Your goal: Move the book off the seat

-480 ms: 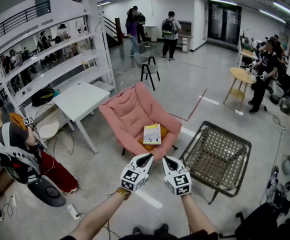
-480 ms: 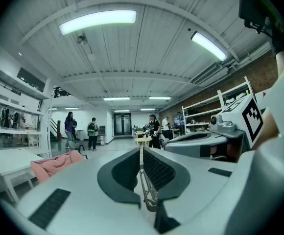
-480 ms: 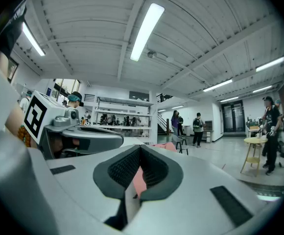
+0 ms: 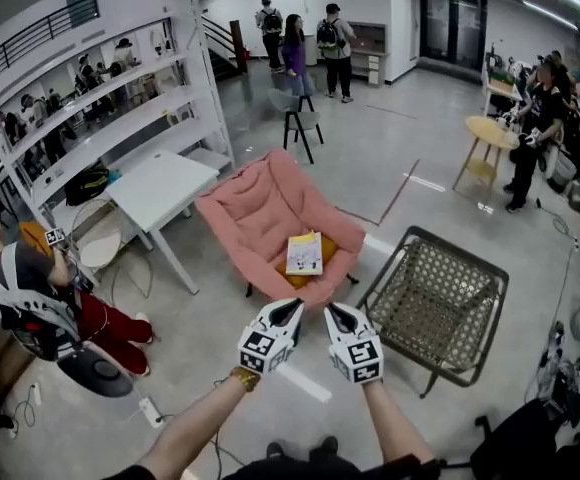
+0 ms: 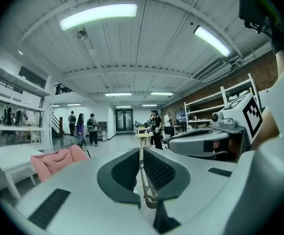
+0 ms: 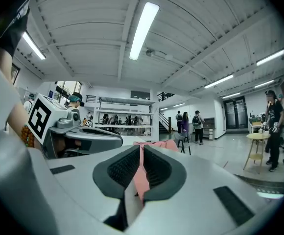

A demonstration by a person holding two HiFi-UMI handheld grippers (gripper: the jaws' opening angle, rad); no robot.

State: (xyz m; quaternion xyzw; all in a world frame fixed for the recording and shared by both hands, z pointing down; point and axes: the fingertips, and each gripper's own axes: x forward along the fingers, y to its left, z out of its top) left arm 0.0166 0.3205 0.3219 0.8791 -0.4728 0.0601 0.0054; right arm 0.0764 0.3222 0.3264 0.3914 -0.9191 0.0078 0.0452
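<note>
A yellow and white book (image 4: 304, 253) lies flat on an orange cushion (image 4: 322, 265) in the seat of the pink padded chair (image 4: 255, 213). My left gripper (image 4: 292, 309) and right gripper (image 4: 335, 312) are held side by side in the air, short of the chair's front edge, and touch nothing. Both are shut with nothing between their fingers. In the left gripper view the left gripper (image 5: 141, 168) points past the pink chair (image 5: 56, 160). The right gripper (image 6: 141, 168) points straight at the pink chair (image 6: 156, 144), seen beyond its tips.
A dark wicker chair (image 4: 435, 308) stands to the right of the pink one. A white table (image 4: 160, 190) and white shelving (image 4: 100, 98) are at the left, with a seated person (image 4: 30, 288) near them. A black stool (image 4: 300, 128) and standing people are behind.
Both grippers have edged slightly toward the pink chair and stay shut. The people at the back have walked to other spots. The book has not moved.
</note>
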